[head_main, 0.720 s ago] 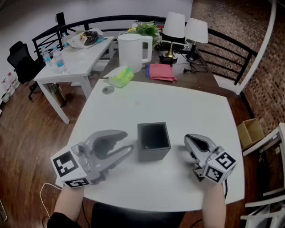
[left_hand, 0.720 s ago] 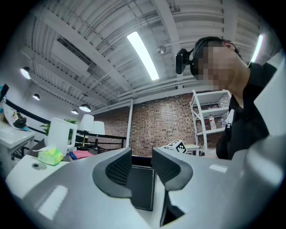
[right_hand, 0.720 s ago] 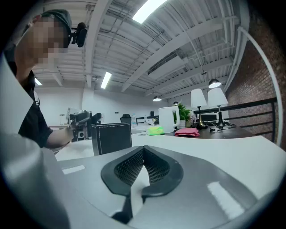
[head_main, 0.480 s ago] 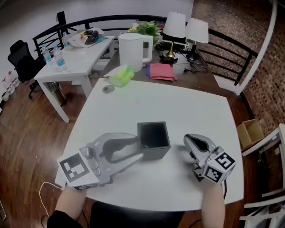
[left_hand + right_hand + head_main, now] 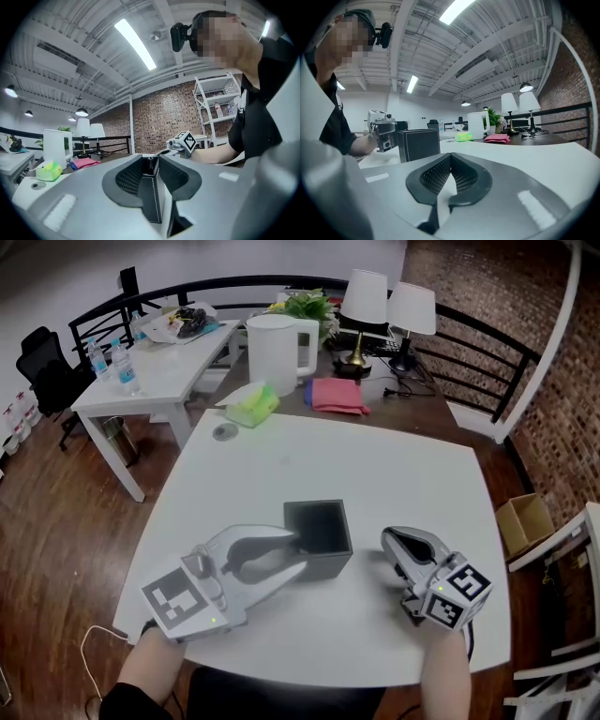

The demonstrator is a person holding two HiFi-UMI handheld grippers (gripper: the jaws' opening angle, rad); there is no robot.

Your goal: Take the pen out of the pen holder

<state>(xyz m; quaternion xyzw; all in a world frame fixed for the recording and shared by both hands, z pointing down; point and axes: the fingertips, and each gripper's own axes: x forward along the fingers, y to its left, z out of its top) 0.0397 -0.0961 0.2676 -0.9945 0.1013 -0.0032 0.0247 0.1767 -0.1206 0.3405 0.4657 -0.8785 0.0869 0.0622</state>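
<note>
The black square pen holder (image 5: 319, 538) stands on the white table (image 5: 375, 474); its inside is dark and I see no pen in it. My left gripper (image 5: 296, 552) comes from the left, with one jaw over the rim and the other along the front wall. In the left gripper view the holder's stitched corner (image 5: 151, 197) fills the gap of the left gripper (image 5: 150, 161), with the pads against it. My right gripper (image 5: 386, 540) rests on the table right of the holder, shut and empty. Seen from the right gripper (image 5: 451, 159), the holder (image 5: 418, 143) is ahead to the left.
A white kettle (image 5: 277, 352), a green packet (image 5: 253, 404), a pink cloth (image 5: 336, 395) and two lamps (image 5: 366, 296) stand on the dark desk behind. A small round grey disc (image 5: 223, 431) lies at the table's far left. A second white table (image 5: 150, 371) carries bottles.
My left gripper moved right, from beside the holder onto its front left corner, and its jaws came in around the wall. The right gripper barely moved.
</note>
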